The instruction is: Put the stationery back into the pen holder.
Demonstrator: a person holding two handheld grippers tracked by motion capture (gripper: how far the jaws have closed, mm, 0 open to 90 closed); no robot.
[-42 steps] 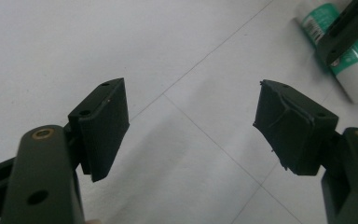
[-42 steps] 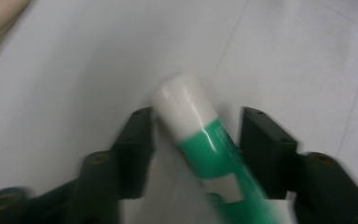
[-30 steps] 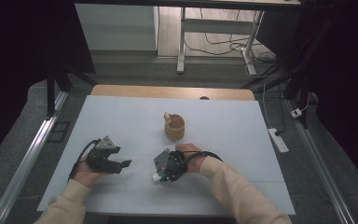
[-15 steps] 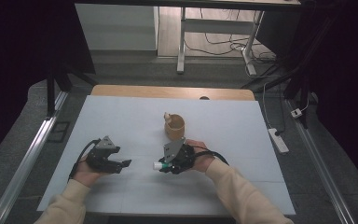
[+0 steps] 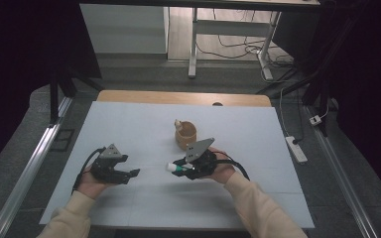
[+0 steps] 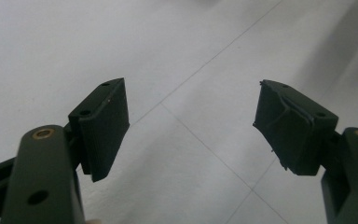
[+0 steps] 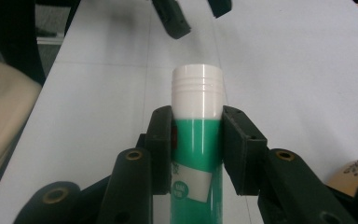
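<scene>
Green-and-white glue stick clamped in the right gripper, low over the white table.

Both forearms reach in from the near edge, cream sleeves showing. The right hand turns its gripper leftward, jaws pressed on the stick's green body, white cap jutting toward the left gripper. That one is held just above the table, jaws spread wide and holding nothing. A tan cup stands just behind the right gripper. The stick's label is too hidden to read.
</scene>
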